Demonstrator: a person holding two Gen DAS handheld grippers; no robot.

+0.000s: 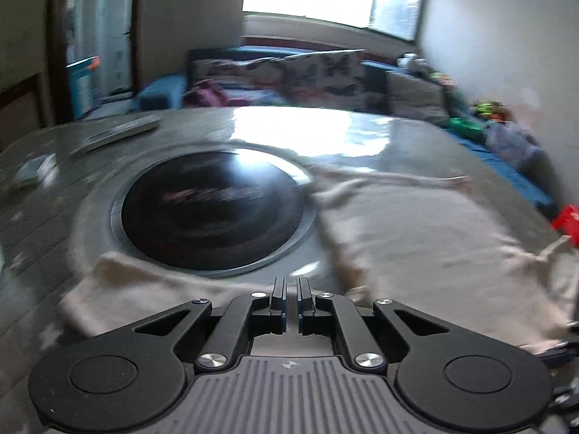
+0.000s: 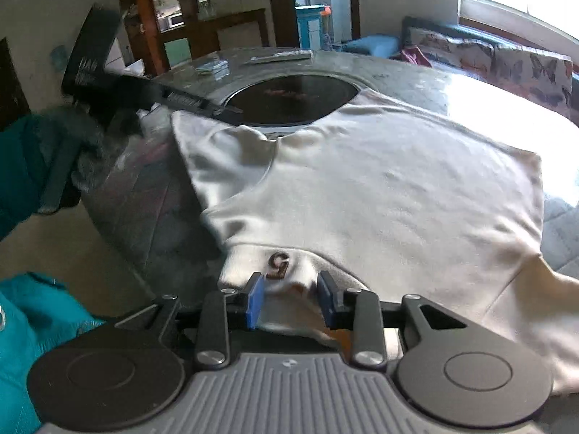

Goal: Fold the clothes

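Observation:
A cream T-shirt [image 2: 380, 188] lies spread on a round grey table [image 2: 416, 79], its collar with a dark "5" label [image 2: 279, 264] toward me. My right gripper [image 2: 291, 294] is open, its blue-padded fingers on either side of the collar fabric. In the left wrist view the shirt body [image 1: 427, 238] lies to the right and a sleeve [image 1: 144, 289] under and in front of my left gripper [image 1: 291, 294], whose jaws are nearly closed with a thin gap; I see no cloth between them. The left gripper also shows in the right wrist view [image 2: 231, 110], above the sleeve.
A black round inset [image 1: 213, 206] sits in the table's middle. A flat packet [image 1: 115, 132] and a small box [image 1: 36, 170] lie at the far left. A sofa [image 1: 289, 76] with cushions stands behind. A teal-sleeved arm [image 2: 21, 181] is at left.

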